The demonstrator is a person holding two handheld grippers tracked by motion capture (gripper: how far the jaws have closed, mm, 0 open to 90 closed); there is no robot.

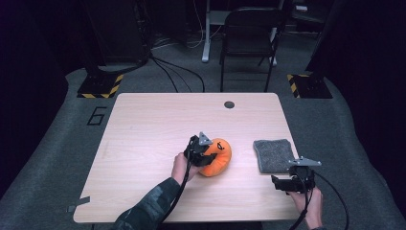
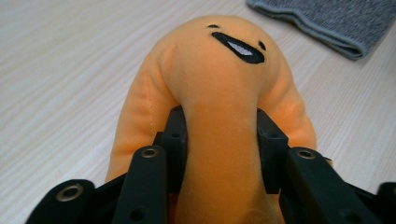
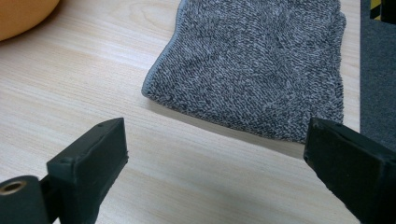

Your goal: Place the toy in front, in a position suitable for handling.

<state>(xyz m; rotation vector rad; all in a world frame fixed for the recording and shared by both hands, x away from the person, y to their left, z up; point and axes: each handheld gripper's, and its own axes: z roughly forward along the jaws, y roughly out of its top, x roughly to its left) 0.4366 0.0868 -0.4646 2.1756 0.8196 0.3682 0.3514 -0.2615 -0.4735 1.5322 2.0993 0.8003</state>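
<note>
An orange plush toy [image 1: 218,157] with a stitched black smiling mouth lies near the middle of the wooden table [image 1: 153,124]. My left gripper [image 1: 203,154] comes at it from the left. In the left gripper view both black pads [image 2: 176,140] press into the toy's [image 2: 219,84] sides and pinch it narrow, so my left gripper [image 2: 222,135] is shut on it. A folded grey towel [image 1: 274,154] lies flat to the right of the toy. My right gripper [image 1: 281,182] rests just in front of the towel [image 3: 261,60], and my right gripper [image 3: 217,154] stands open over bare wood.
A dark round hole [image 1: 229,104] sits near the table's far edge. A black folding chair [image 1: 249,33] stands on the floor behind the table, with cables beside it. A strip of tape [image 1: 79,203] hangs off the front left corner. The towel's edge [image 2: 336,23] lies beyond the toy.
</note>
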